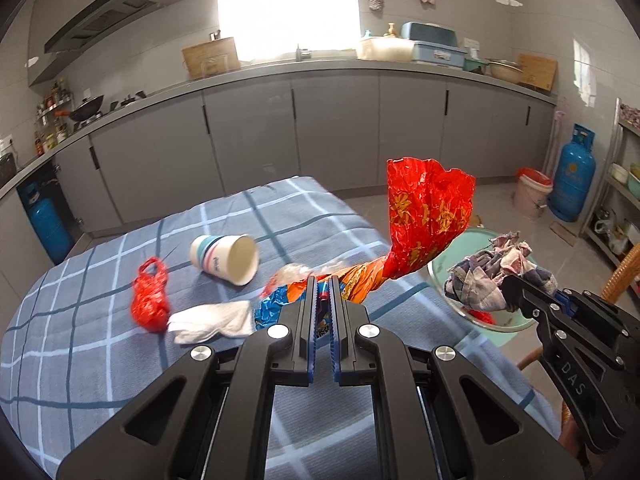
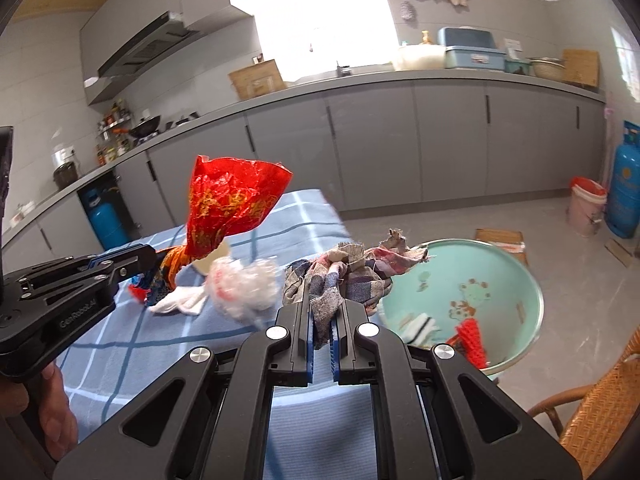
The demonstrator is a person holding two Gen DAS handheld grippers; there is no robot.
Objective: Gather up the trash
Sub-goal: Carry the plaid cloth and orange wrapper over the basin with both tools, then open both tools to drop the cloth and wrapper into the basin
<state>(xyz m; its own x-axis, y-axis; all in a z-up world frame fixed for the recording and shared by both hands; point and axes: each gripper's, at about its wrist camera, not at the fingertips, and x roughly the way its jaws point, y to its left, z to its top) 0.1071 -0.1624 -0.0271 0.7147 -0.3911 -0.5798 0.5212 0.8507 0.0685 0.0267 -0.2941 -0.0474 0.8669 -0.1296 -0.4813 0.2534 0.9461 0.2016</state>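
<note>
Trash lies scattered on the table, with a basin at three o'clock. Left hand-held gripper, angled downward, pinches a light, crinkly foil wrapper by its twisted neck. Right hand-held gripper clamps a soft cloth scrap near the basin's rim. Paper cup: crushable.

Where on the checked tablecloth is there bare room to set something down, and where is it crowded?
Free: the checked tablecloth nearest the camera, below the red bag and white cloth; also the far end beyond the paper cup. Crowded: the middle, around those three.
</note>
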